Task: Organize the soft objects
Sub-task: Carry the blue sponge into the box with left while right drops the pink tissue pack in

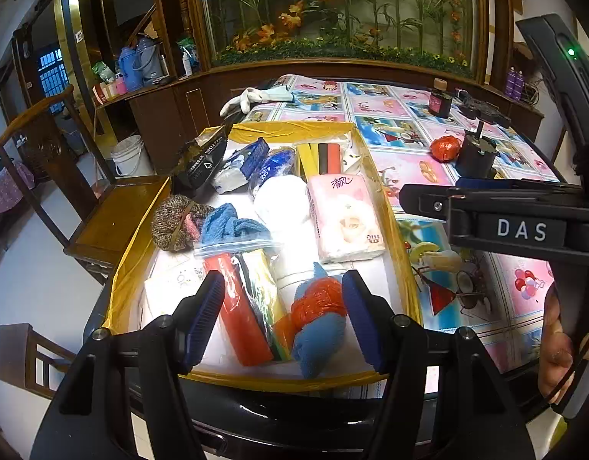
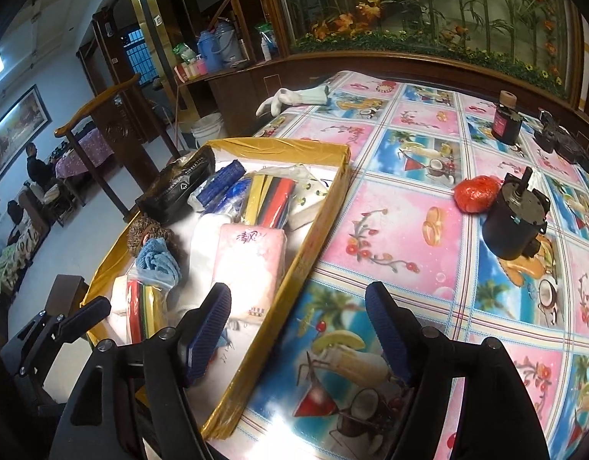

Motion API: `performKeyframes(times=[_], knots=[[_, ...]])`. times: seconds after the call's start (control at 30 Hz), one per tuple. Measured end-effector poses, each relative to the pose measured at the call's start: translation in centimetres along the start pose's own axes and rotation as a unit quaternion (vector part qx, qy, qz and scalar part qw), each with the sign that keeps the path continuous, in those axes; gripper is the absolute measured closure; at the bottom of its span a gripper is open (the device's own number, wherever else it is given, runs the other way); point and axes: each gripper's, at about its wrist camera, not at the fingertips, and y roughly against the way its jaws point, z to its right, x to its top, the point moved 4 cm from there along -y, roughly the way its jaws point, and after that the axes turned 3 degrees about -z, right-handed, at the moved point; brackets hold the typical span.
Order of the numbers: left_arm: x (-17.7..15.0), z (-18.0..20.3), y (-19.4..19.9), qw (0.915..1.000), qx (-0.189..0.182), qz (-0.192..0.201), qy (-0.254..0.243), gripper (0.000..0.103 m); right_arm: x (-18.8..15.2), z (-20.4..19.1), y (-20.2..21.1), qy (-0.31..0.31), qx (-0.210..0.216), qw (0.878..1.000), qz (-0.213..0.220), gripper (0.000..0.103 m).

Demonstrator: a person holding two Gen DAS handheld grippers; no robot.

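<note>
Orange and crinkly, the last loose bundle [image 2: 476, 193] sits out on the patterned table [image 2: 371, 230], just beside a black motor [image 2: 515, 226] and well ahead of the right tongs [image 2: 300, 333], off to their right side. Those tongs stand open with nothing between the blue pads, hanging over the near wall of the yellow-taped box [image 2: 294, 280]. The left tongs [image 1: 283, 318] are open too, held above the near end of the box; an orange net ball on a blue cloth [image 1: 319, 318] lies in the box between their fingers, untouched by either pad.

The box is already crowded: a pink tissue pack [image 1: 344, 218], a blue towel [image 1: 229, 224] and bagged sponge strips [image 1: 248, 299] all lie within it. A white glove [image 1: 252, 97] lies at the far edge of the table, beyond the box.

As I read it, the orange bundle is the next thing to fetch, and the right hand is plainly the nearer one. It looks roundish, with no long axis to speak of, so any approach angle should serve, provided the tongs keep clear of the motor.
</note>
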Motion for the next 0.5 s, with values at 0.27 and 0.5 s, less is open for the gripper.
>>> performKeyframes(times=[0.27, 0.5], knots=[[-0.2, 0.3, 0.0, 1.0000, -0.003, -0.007, -0.006, 0.040, -0.3, 0.4, 0.6, -0.003, 0.004, 1.000, 0.002, 0.029], [-0.3, 1.2, 0.1, 0.9957, -0.089, -0.022, 0.009, 0.040, -1.0, 1.4, 0.9, -0.015, 0.003, 1.000, 0.000, 0.027]])
